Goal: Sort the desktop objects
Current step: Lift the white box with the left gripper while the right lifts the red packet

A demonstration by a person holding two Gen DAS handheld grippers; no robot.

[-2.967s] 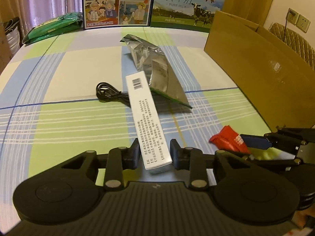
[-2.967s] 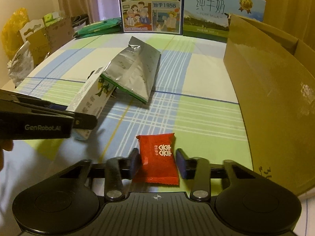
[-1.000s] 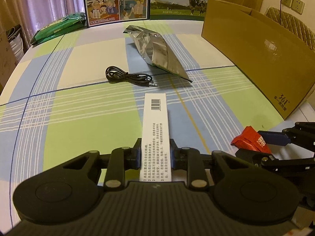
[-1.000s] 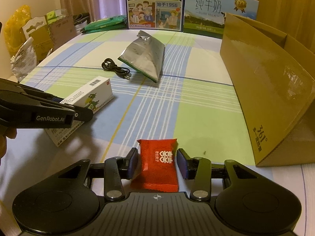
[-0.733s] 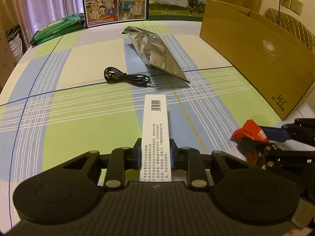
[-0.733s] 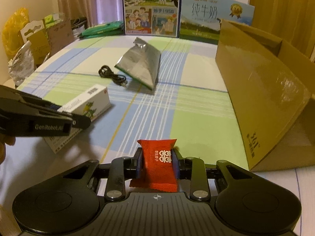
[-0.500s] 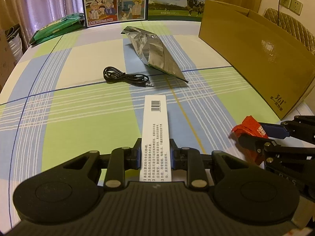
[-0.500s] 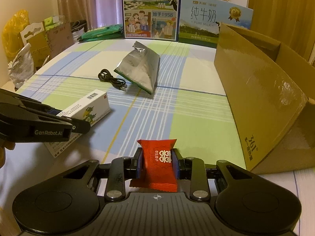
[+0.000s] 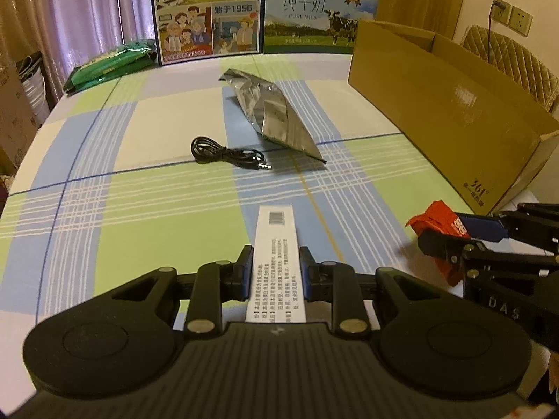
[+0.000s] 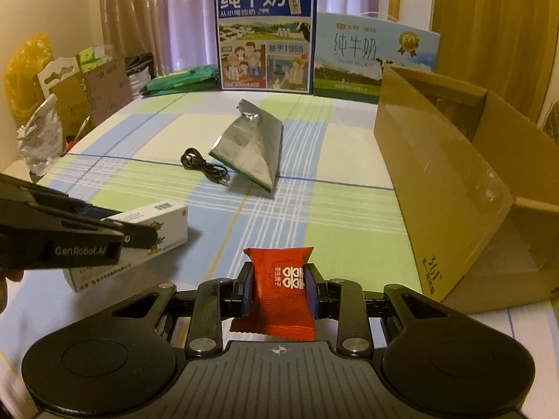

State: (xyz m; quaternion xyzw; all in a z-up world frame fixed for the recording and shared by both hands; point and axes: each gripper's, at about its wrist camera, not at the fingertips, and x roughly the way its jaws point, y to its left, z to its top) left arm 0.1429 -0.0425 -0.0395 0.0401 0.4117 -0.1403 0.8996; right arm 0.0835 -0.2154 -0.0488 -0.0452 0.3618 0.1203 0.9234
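My left gripper is shut on a long white medicine box, held above the checked tablecloth. From the right wrist view the same white box shows at the left, clamped by the left gripper. My right gripper is shut on a red candy packet; from the left wrist view that red packet and the right gripper appear at the right edge. A silver foil bag and a coiled black cable lie mid-table.
An open brown cardboard box stands along the right side of the table. Two milk cartons stand at the far edge, with green packets to their left. Bags and cardboard crowd the floor beyond the left edge.
Both grippers have lifted a little and pulled back with their loads. The right gripper, open around the red packet a second ago, has closed on it; the left keeps its hold on the box.
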